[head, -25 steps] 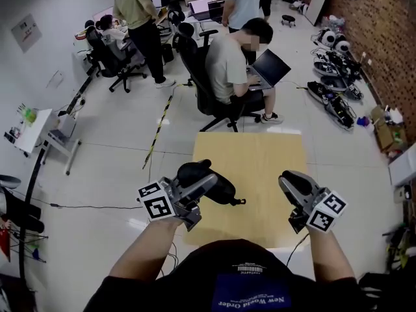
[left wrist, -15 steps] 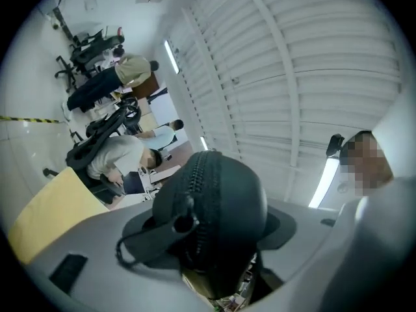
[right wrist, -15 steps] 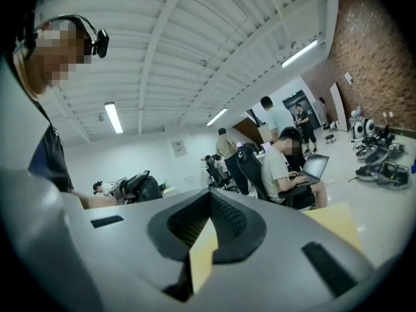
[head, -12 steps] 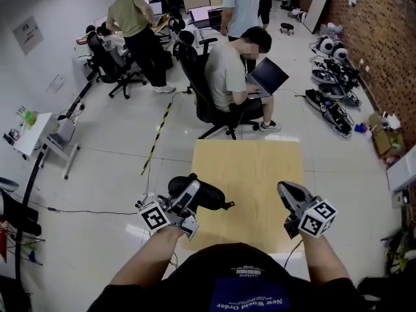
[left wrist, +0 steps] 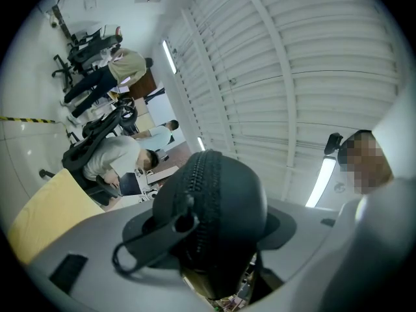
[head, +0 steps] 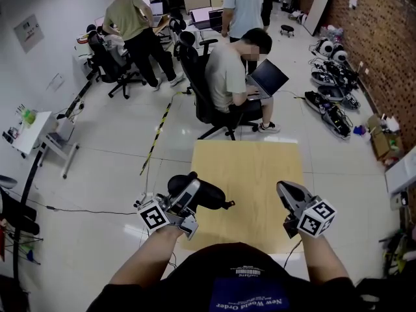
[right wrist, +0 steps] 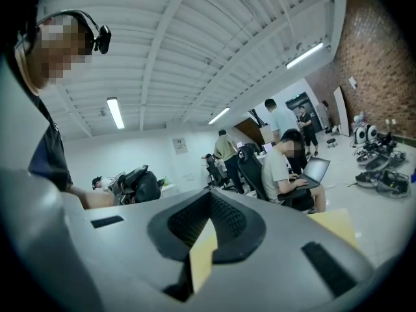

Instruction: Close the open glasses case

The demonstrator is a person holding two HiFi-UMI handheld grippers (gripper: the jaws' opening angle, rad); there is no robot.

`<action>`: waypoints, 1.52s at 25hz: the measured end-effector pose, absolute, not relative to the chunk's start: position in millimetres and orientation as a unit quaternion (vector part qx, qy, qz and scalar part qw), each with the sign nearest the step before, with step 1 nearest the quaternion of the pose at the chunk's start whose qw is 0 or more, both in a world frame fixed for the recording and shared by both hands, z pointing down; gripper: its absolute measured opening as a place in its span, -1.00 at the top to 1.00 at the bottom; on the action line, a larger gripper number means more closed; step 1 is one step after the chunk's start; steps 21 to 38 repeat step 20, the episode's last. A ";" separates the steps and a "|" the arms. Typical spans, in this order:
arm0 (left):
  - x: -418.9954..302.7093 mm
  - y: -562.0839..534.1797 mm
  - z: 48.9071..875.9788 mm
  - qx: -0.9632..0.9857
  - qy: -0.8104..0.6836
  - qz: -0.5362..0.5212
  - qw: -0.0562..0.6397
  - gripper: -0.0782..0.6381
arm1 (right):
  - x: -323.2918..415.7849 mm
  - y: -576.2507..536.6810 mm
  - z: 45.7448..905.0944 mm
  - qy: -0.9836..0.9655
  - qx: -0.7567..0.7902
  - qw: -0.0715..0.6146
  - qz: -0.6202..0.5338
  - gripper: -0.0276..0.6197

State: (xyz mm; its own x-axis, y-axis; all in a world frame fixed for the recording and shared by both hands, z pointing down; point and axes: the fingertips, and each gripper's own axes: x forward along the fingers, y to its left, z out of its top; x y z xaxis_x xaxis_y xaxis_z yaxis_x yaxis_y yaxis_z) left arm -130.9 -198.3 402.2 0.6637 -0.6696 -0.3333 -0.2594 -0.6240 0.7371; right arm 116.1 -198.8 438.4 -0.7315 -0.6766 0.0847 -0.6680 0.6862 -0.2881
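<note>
Black zippered glasses case sits clamped between the jaws of the left gripper, over the tan counter. Well apart to that gripper's right, the right gripper has its jaws together, holding nothing.

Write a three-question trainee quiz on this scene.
1. True or false: the left gripper holds the black glasses case.
2. The right gripper has its fingers: A wide apart; B together, empty; C shut on a cup.
3. Fill in: the seated person beyond the table has a ___ on the lap.
Key: 1 true; 2 B; 3 laptop.
</note>
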 end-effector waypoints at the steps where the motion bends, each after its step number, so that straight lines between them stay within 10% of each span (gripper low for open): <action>1: -131.0 -197.8 401.4 0.848 -0.273 -0.305 0.336 -0.04 | 115.8 -198.5 438.2 0.918 -0.367 0.013 -0.151 0.96; 38: -125.9 -193.0 391.2 0.855 -0.257 -0.303 0.334 -0.04 | 113.8 -194.6 436.5 0.921 -0.363 0.009 -0.143 0.96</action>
